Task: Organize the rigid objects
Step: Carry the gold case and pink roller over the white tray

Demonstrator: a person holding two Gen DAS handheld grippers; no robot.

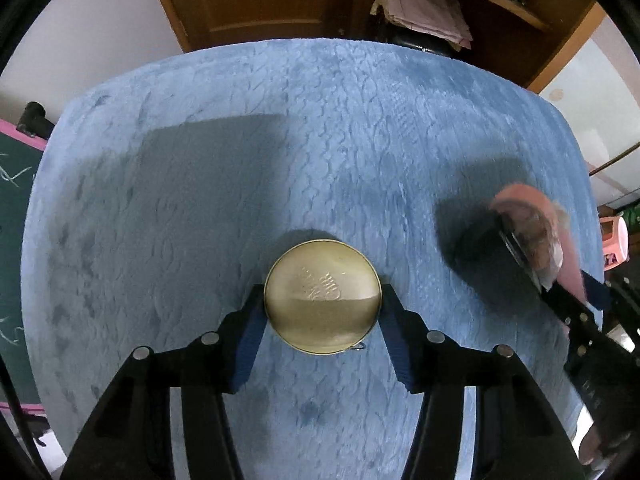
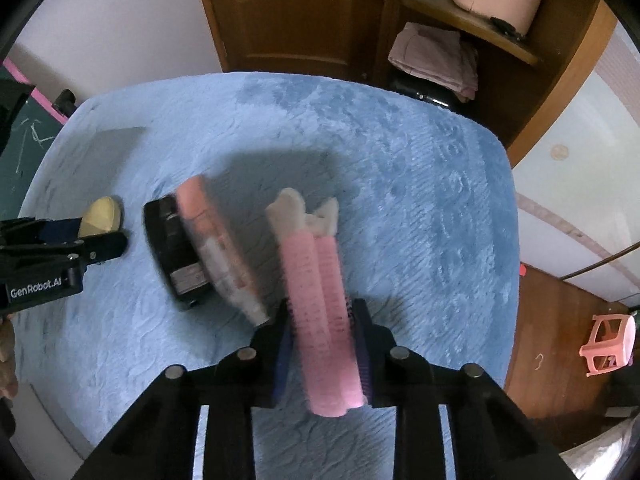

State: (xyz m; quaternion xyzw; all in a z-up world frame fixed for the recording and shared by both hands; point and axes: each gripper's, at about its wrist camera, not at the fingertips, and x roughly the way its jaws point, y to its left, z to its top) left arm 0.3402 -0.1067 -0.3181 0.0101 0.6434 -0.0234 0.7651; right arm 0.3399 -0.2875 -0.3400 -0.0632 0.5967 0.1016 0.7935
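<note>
Reading "GenRobot.AI" in white on the left gripper [image 2: 105, 236] body, seen from the right wrist view. Its fingers sit against both sides of a round gold tin [image 1: 322, 296] resting on the blue plush cover [image 1: 360, 128] of the bench; embossed marks on the lid are not legible. Right gripper [image 2: 324, 344] fingers are clamped on a pink hair roller [image 2: 320, 312], its pale clip end pointing away. A black box [image 2: 176, 256] with an unreadable white label lies between both grippers, a pink-edged item [image 2: 208, 232] leaning on it.

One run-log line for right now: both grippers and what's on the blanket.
left gripper: shut on gold tin | right gripper: shut on pink hair roller | blue blanket: black box, untouched
</note>
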